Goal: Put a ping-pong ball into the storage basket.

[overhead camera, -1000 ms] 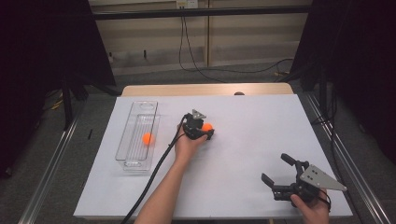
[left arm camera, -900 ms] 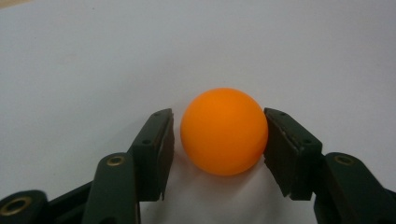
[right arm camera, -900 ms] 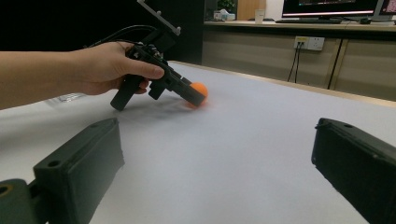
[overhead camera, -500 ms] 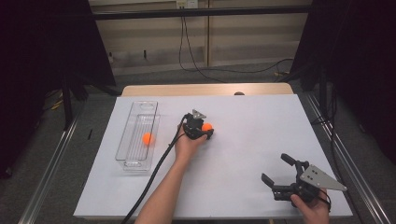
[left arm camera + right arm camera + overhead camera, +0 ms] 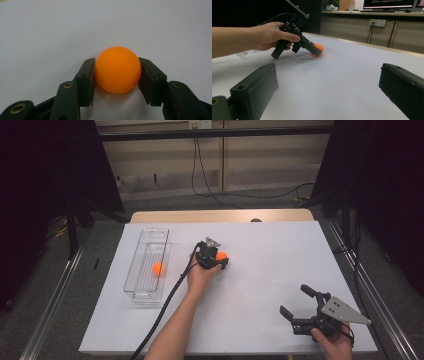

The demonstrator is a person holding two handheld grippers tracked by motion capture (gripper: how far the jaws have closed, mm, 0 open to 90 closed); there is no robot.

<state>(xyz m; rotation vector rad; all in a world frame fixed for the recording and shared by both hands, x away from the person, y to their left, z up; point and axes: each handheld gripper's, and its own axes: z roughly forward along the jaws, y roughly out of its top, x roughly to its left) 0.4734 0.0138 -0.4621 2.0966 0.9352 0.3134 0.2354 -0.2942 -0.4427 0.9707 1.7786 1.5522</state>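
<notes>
The left tool [image 5: 117,75], jaws just closing, pinches the orange ball [image 5: 117,69] on the white worktop [image 5: 280,255] while the right tool [image 5: 306,307] gapes empty; the smooth ball could squirt free on lifting

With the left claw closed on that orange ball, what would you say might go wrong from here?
The left claw grips the orange ball only by its smooth round sides, so it may squirt out when lifted. Loose, it could roll across the flat white table. Dropped over the clear tray, it may knock the second ball there.
</notes>
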